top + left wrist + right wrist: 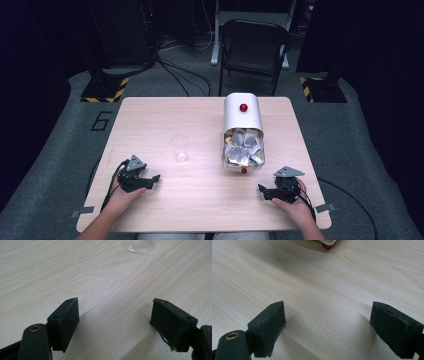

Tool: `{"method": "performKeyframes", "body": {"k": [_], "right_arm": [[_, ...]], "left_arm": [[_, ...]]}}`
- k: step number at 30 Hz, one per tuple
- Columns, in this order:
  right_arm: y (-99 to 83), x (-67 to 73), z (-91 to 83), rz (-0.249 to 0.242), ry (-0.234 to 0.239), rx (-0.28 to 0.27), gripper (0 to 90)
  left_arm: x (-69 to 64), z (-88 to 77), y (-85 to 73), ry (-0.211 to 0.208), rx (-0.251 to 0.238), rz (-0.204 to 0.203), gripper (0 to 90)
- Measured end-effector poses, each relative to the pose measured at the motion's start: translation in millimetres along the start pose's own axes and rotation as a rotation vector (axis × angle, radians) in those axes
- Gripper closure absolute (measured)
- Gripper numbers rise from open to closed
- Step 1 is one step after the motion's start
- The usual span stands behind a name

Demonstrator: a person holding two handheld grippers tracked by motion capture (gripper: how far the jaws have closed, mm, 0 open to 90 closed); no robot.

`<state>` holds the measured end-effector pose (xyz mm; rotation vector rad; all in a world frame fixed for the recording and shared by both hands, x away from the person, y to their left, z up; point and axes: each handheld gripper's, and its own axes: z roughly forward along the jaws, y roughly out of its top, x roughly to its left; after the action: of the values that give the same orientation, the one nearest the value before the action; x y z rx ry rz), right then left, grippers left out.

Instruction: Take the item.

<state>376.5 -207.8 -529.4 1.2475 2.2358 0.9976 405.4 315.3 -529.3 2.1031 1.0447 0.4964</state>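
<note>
left gripper jaws apart on bare table, right gripper jaws apart, clear cup and open white box ahead, nothing held

In the left gripper view, the top edge is cutting off the clear cup, leaving just its base showing. In the right gripper view, the top edge is cropping the white container down to a rim and a red knob. In the high view, the packets inside it are showing too small to identify.
</note>
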Motion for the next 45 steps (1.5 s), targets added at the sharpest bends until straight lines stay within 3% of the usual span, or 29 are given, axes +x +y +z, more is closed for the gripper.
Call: {"method": "performKeyframes", "body": {"k": [6, 26, 32, 36, 45], "right_arm": [[0.0, 0.0, 0.1, 0.000, 0.000, 0.000, 12.3], [0.1, -0.1, -0.2, -0.001, 0.001, 0.003, 12.4], [-0.4, 0.0, -0.7, -0.003, 0.000, 0.000, 12.4], [-0.6, 0.5, -0.9, 0.000, -0.002, 0.003, 12.3], [0.0, 1.6, -0.5, 0.011, -0.003, 0.012, 11.9]], "left_arm": [[-1.1, 1.3, -0.1, -0.004, 0.000, 0.000, 16.5], [-1.0, 0.8, 0.5, -0.011, 0.005, -0.014, 17.8], [-2.8, 1.3, 1.7, 0.008, -0.003, -0.026, 20.5], [-6.9, 0.5, 5.2, -0.018, -0.003, -0.040, 24.7], [-25.1, -12.2, 31.0, -0.069, -0.038, 0.008, 31.5]]}}
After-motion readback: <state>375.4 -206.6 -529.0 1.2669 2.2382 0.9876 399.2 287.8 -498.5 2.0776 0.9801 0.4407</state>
